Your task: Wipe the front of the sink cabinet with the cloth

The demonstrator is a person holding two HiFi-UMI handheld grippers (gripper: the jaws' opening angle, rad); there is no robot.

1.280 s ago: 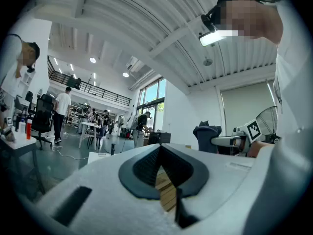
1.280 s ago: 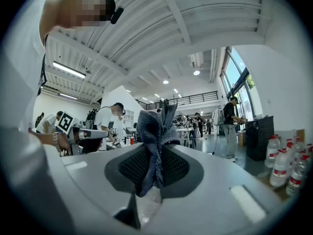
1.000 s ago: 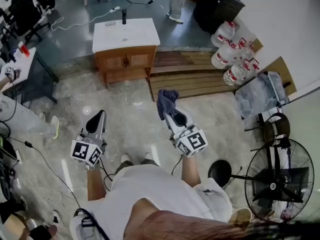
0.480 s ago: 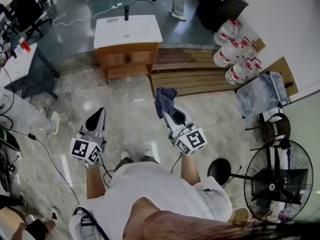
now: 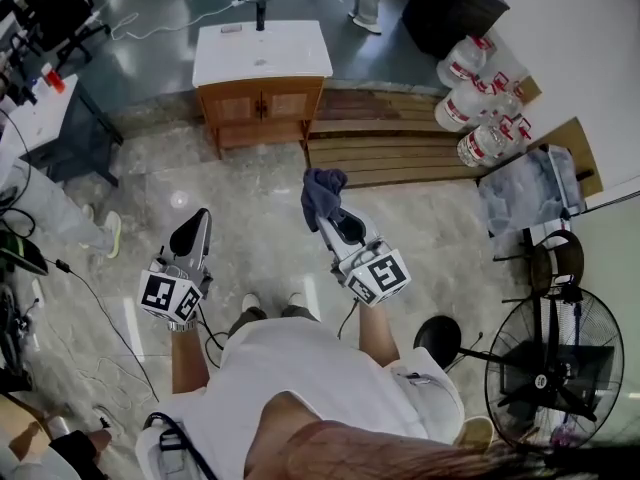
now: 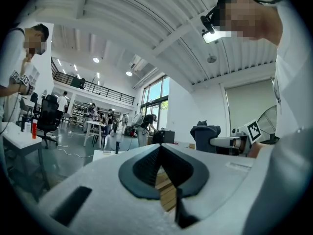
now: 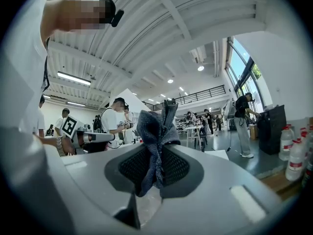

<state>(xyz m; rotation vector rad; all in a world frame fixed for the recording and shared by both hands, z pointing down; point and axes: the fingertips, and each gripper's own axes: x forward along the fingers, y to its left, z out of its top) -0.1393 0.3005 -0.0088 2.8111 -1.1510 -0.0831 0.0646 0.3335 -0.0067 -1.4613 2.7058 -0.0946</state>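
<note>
A wooden sink cabinet (image 5: 262, 106) with a white basin top (image 5: 262, 53) stands at the top centre of the head view, a few steps ahead on the marble floor. Its two front doors face me. My right gripper (image 5: 330, 214) is shut on a dark blue cloth (image 5: 322, 193), which bunches up above the jaws (image 7: 157, 133). My left gripper (image 5: 190, 238) is held level at the left with its jaws closed together and nothing between them. Both grippers are well short of the cabinet.
A low wooden slat platform (image 5: 400, 148) lies right of the cabinet. Large water bottles (image 5: 480, 98) stand at the back right. A floor fan (image 5: 550, 368) is at the lower right. A white table (image 5: 40, 118) and a person's leg (image 5: 60, 223) are on the left. Cables cross the floor.
The cabinet has shifted slightly down and right in the head view as I come closer. Both grippers keep their pose, the cloth still in the right one.
</note>
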